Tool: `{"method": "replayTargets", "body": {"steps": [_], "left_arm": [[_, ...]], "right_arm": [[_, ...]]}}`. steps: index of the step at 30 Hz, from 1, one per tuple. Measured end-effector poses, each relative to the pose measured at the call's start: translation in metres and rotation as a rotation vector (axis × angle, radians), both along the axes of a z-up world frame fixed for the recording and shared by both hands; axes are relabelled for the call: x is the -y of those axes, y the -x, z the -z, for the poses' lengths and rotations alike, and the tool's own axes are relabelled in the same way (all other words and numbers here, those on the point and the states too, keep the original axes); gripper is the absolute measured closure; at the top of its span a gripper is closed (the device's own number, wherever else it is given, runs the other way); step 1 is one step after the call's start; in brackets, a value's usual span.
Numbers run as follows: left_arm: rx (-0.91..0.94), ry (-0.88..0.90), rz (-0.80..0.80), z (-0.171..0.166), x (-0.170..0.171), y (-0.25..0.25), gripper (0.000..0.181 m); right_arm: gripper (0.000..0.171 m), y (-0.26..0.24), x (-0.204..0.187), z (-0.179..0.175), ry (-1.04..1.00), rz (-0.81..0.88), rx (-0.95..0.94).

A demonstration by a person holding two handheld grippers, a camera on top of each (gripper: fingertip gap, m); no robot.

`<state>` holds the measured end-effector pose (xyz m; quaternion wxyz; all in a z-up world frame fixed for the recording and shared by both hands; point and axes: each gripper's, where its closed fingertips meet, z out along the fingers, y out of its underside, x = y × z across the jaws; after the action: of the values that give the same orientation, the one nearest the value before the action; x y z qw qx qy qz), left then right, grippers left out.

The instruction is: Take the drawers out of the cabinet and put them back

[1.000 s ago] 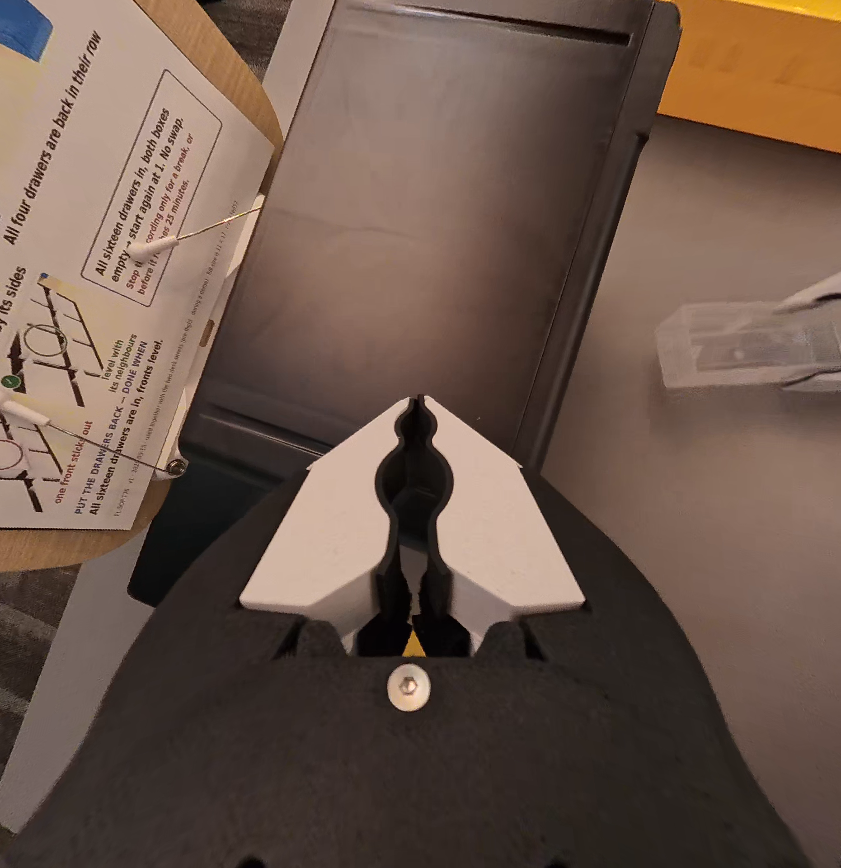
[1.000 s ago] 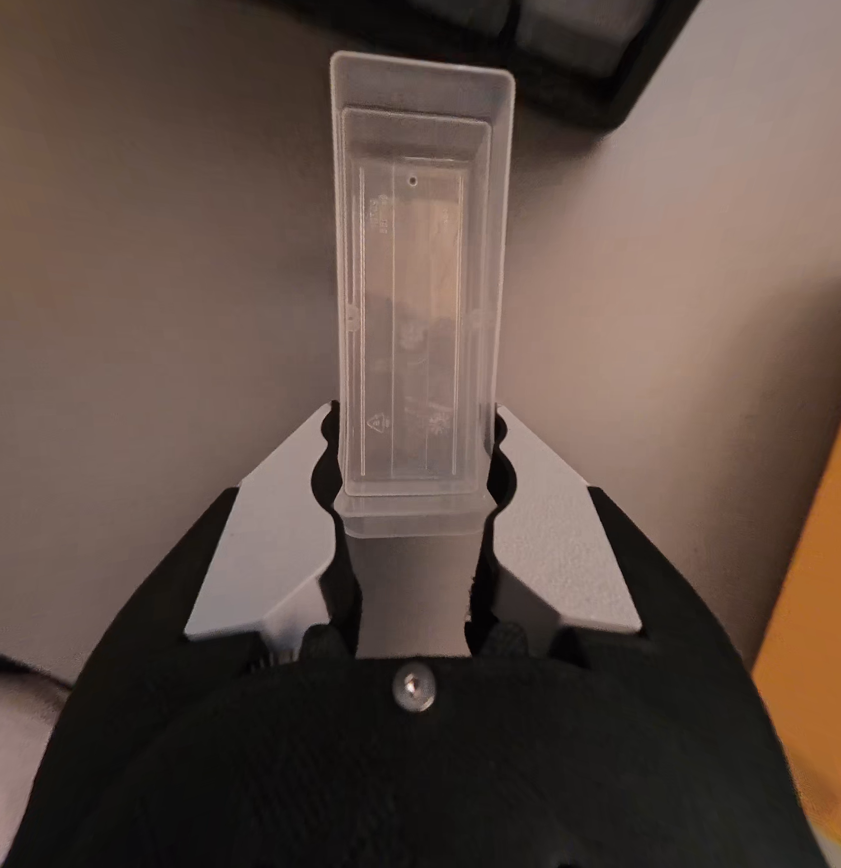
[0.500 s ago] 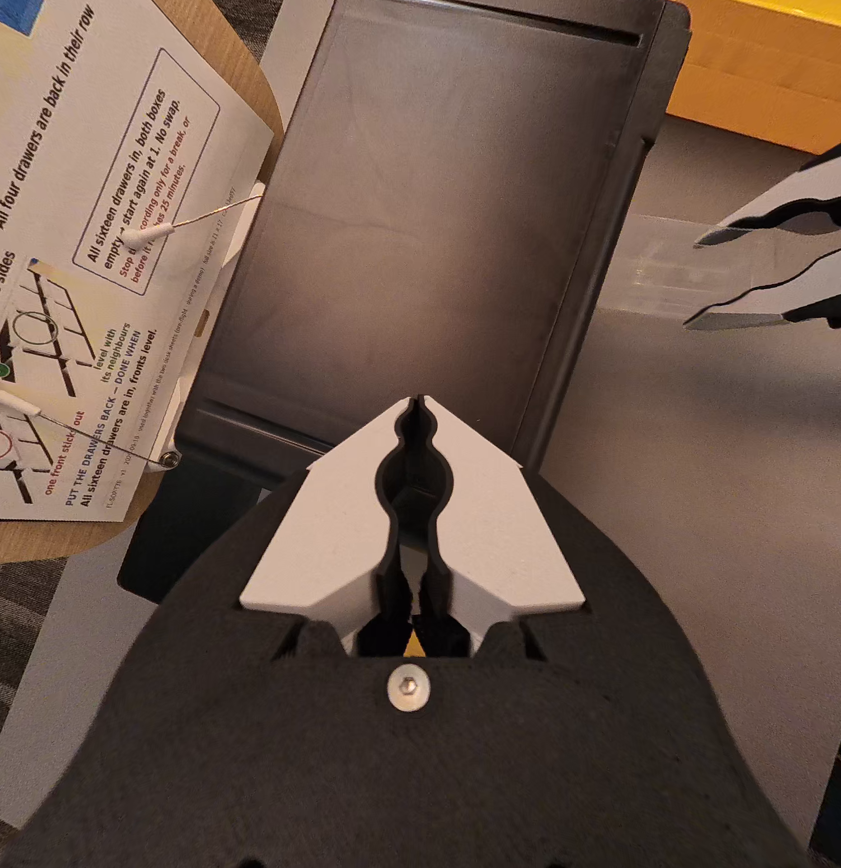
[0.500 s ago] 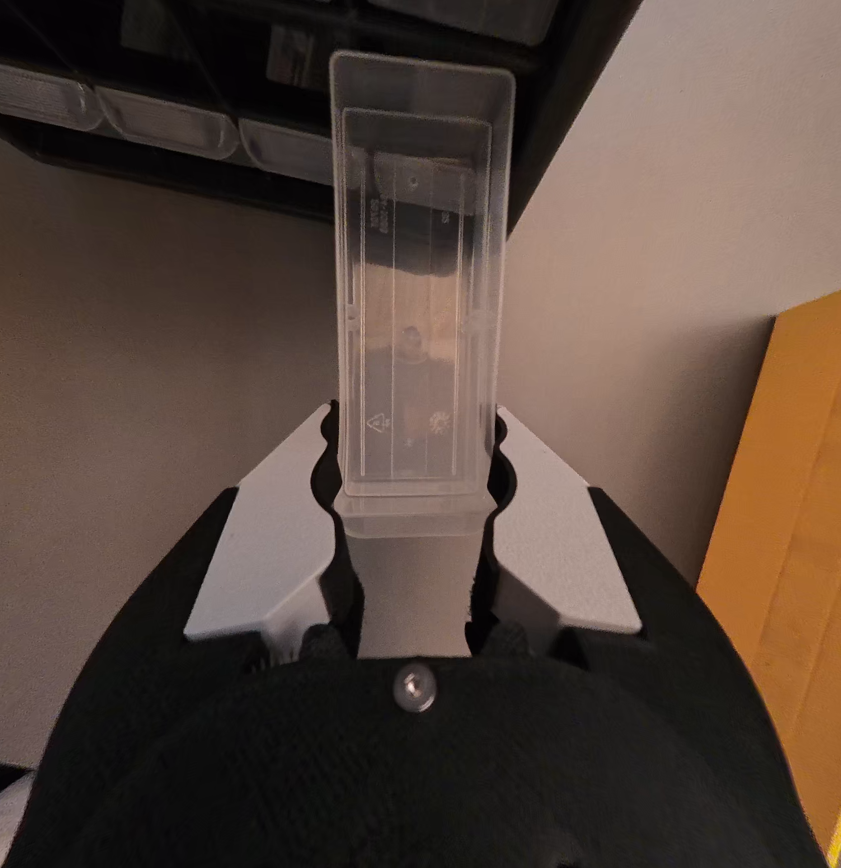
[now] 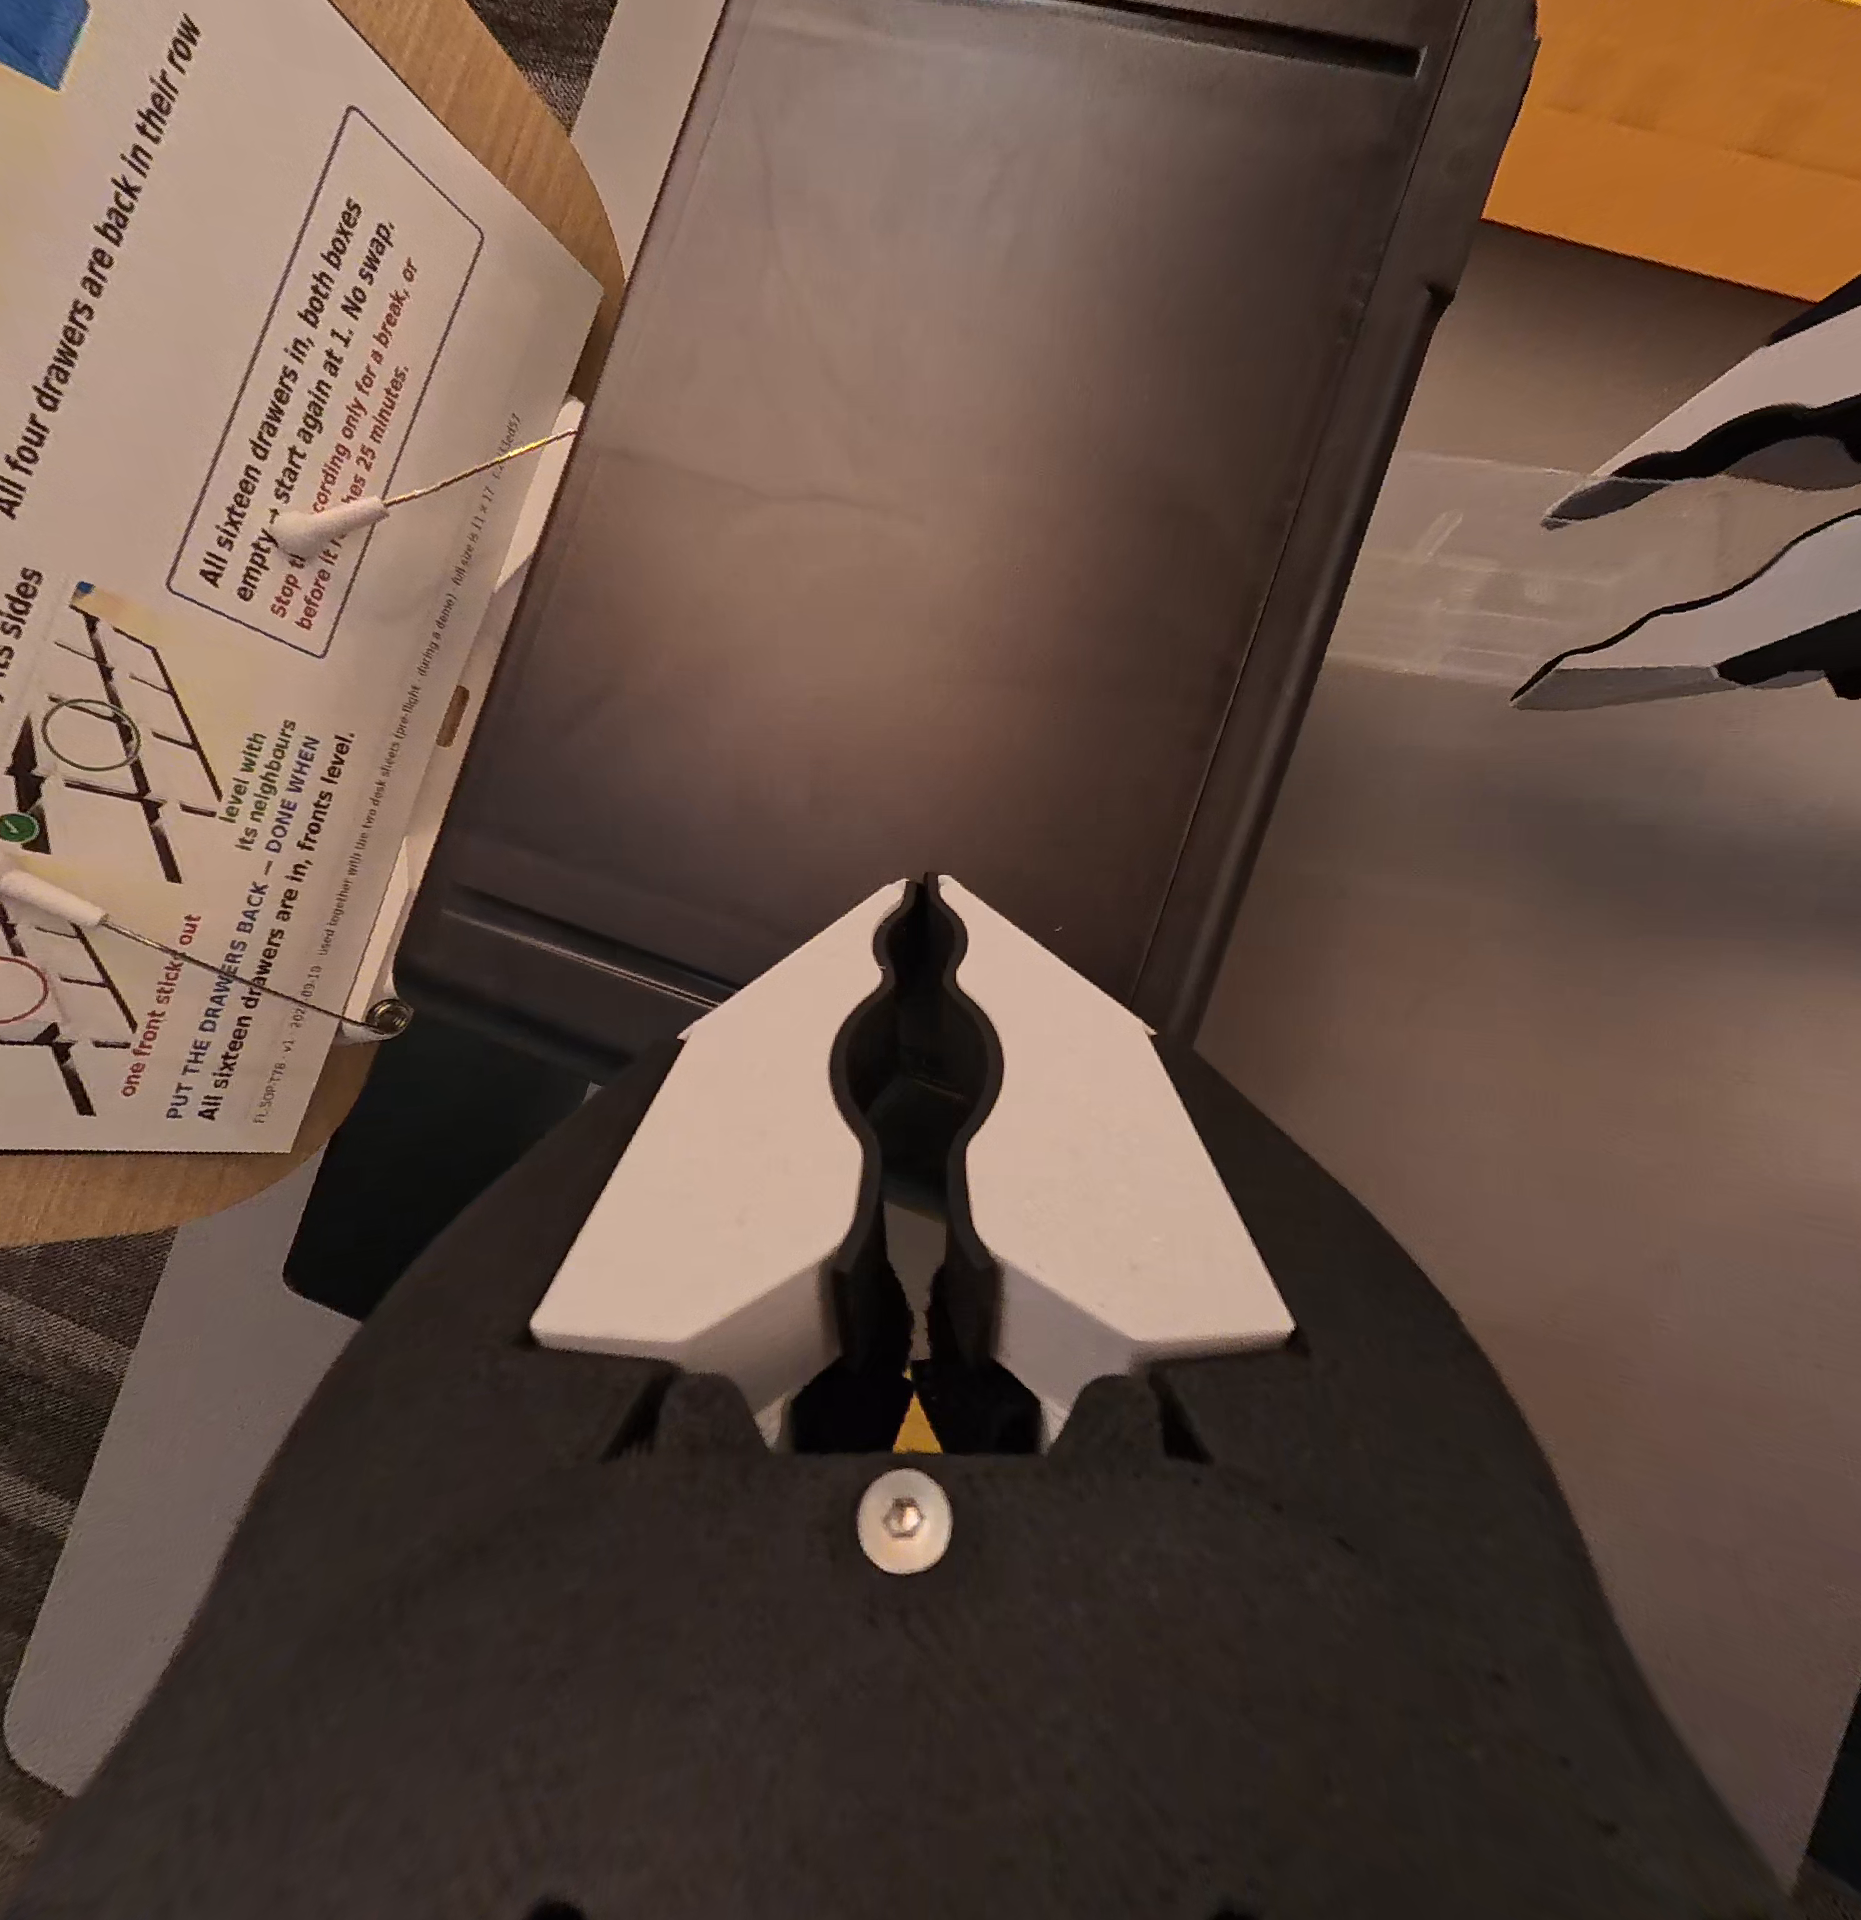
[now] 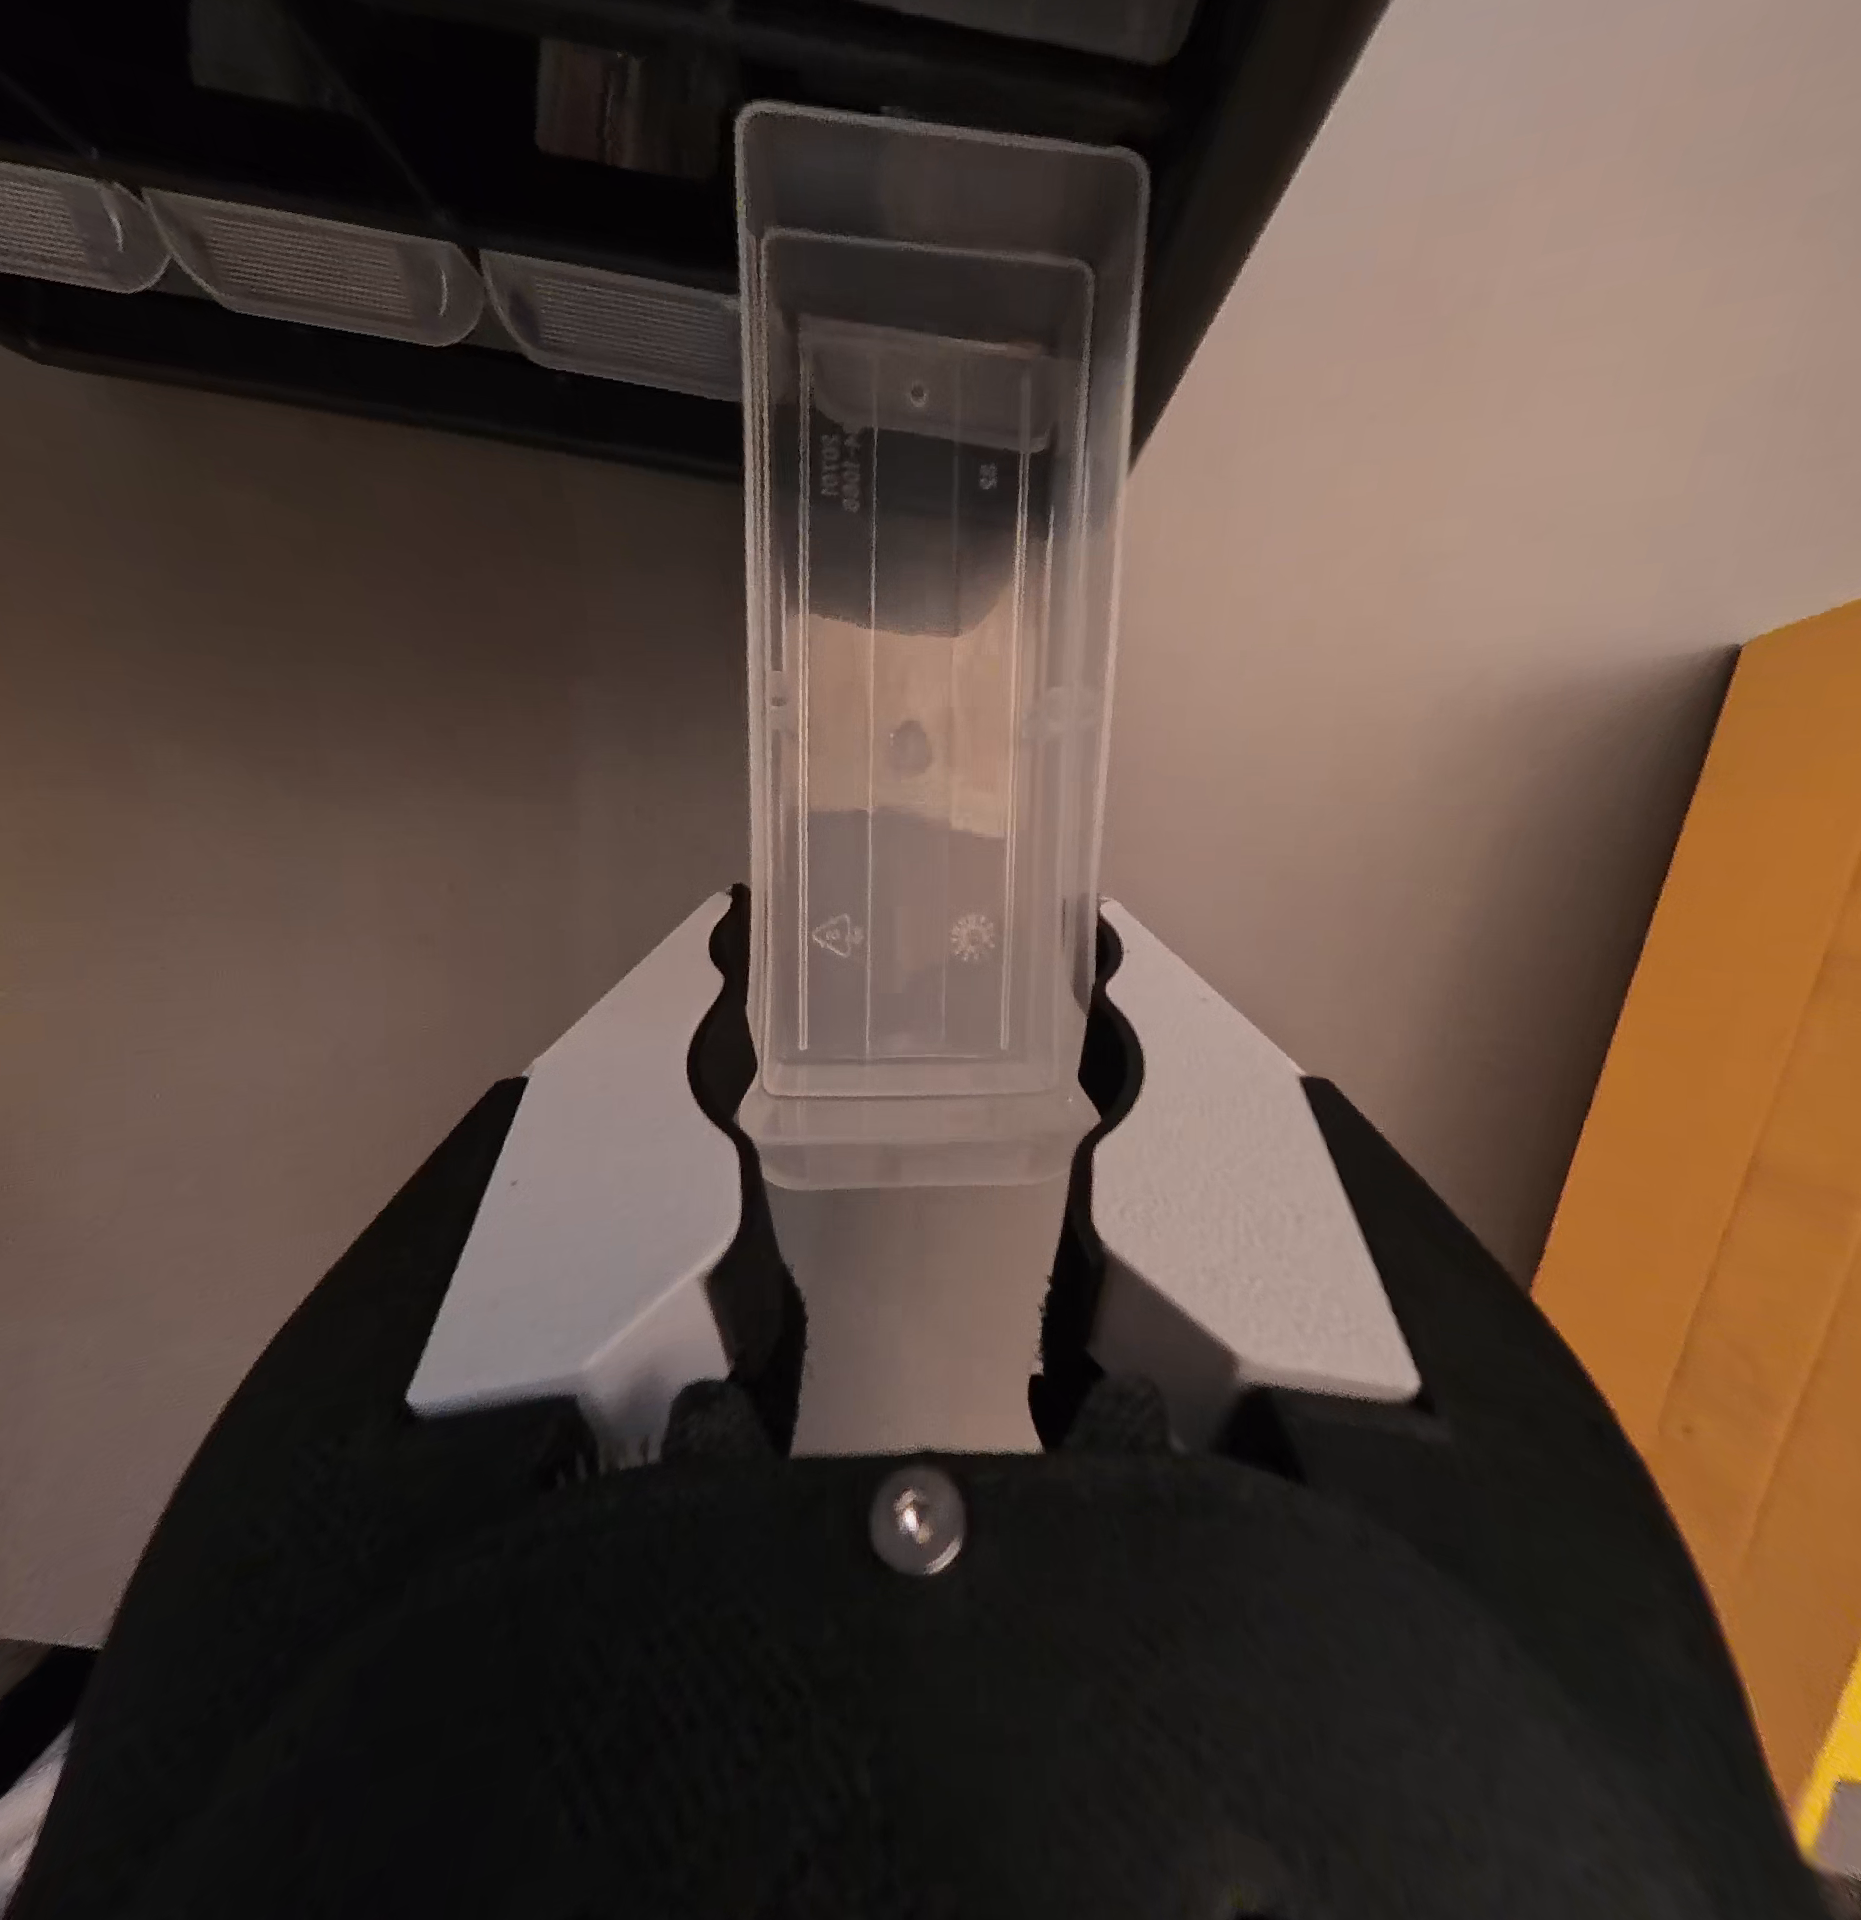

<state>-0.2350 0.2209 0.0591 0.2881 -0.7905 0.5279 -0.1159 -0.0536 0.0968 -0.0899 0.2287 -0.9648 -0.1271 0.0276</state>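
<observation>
The right gripper has its fingers clenched on the near end of a clear plastic drawer, which points lengthwise away from them with its far end just in front of the black cabinet, beside three clear drawer fronts seated in a row. The left gripper holds nothing, its fingers pressed together, and hangs over the near end of the cabinet's dark flat panel. A printed sheet on a wooden board lies at the desk's left edge, and a yellow box stands by its right edge.
</observation>
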Motion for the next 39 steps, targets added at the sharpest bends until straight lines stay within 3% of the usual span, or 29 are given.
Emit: {"method": "replayTargets", "body": {"steps": [7,18,25,28,30,32,33,35,37,39], "left_arm": [[0.006,-0.002,0.003,0.000,0.000,0.000,0.181],[0.000,-0.009,0.008,0.000,0.000,0.000,0.181],[-0.011,-0.010,0.012,0.000,0.000,0.000,0.181],[-0.016,-0.008,0.012,0.000,0.000,0.000,0.181],[-0.021,-0.008,0.014,0.000,0.000,0.000,0.181],[-0.027,-0.012,0.017,0.000,0.000,0.000,0.181],[-0.031,-0.018,0.020,0.000,0.000,0.000,0.181],[-0.037,-0.026,0.025,0.000,0.000,0.000,0.181],[-0.039,-0.024,0.024,0.000,0.000,-0.001,0.181],[-0.038,-0.024,0.024,0.000,0.000,-0.001,0.181]], "right_arm": [[0.110,-0.001,-0.003,-0.003,0.035,-0.004,0.084],[0.108,0.009,-0.034,-0.003,-0.068,0.079,0.037],[0.102,0.018,-0.057,-0.008,-0.323,-0.025,0.031],[0.091,0.015,-0.048,-0.032,-0.576,-0.159,0.070],[0.092,0.014,-0.028,-0.065,-0.882,-0.302,0.142],[0.113,0.016,0.003,-0.078,-1.095,-0.462,0.235],[0.125,0.016,0.014,-0.072,-1.128,-0.535,0.301],[0.133,0.012,0.018,-0.042,-1.083,-0.653,0.460],[0.137,-0.001,0.008,-0.018,-1.025,-0.684,0.649],[0.145,-0.005,0.001,-0.022,-1.093,-0.659,0.810]]}}
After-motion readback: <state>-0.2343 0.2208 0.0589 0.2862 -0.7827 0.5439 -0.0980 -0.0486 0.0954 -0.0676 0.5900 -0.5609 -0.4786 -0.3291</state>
